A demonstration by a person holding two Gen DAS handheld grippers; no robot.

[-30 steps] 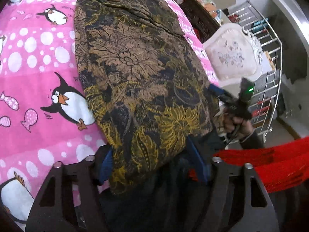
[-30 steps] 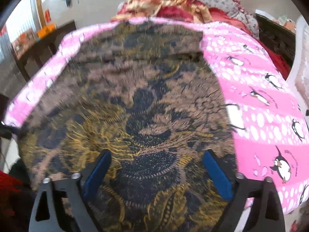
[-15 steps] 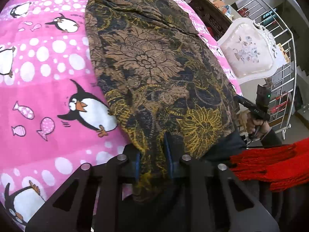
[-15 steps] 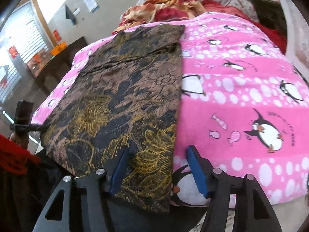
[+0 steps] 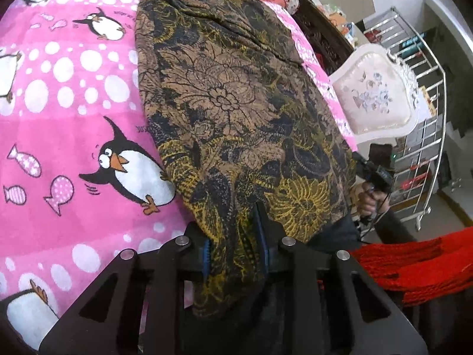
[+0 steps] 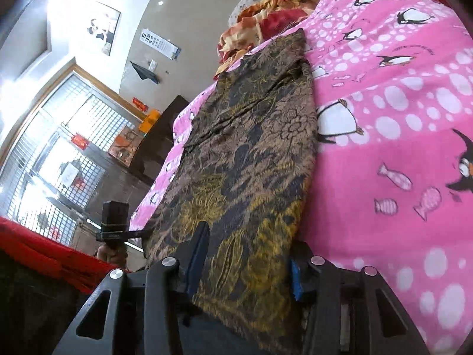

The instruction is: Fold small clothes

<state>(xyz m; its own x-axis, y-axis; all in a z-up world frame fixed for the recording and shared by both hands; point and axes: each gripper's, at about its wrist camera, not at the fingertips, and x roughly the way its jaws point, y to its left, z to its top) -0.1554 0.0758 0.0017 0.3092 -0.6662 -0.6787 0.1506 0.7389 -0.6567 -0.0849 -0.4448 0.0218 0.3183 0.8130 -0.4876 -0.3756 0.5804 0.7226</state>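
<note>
A brown, black and yellow floral garment (image 5: 236,112) lies lengthwise on a pink penguin bedspread (image 5: 74,118). My left gripper (image 5: 235,244) is shut on the near hem at its left corner; the cloth bunches between the blue pads. In the right wrist view the garment (image 6: 251,153) runs away from me, and my right gripper (image 6: 246,259) has closed in on the other near corner of the hem, with cloth between its blue pads. The other gripper and the hand holding it show at the far hem corner in each view (image 5: 374,174) (image 6: 113,230).
A white upholstered chair (image 5: 375,97) and a metal rack (image 5: 422,118) stand beside the bed. Red and orange bedding (image 6: 266,9) is piled at the head. A red fringed scarf (image 5: 414,266) hangs near me. A window with grilles (image 6: 59,153) is on the left.
Both grippers have closed on the garment's near hem: the left from wide open to pinched, the right narrowing around the corner. The right view has tilted and swung to the side.
</note>
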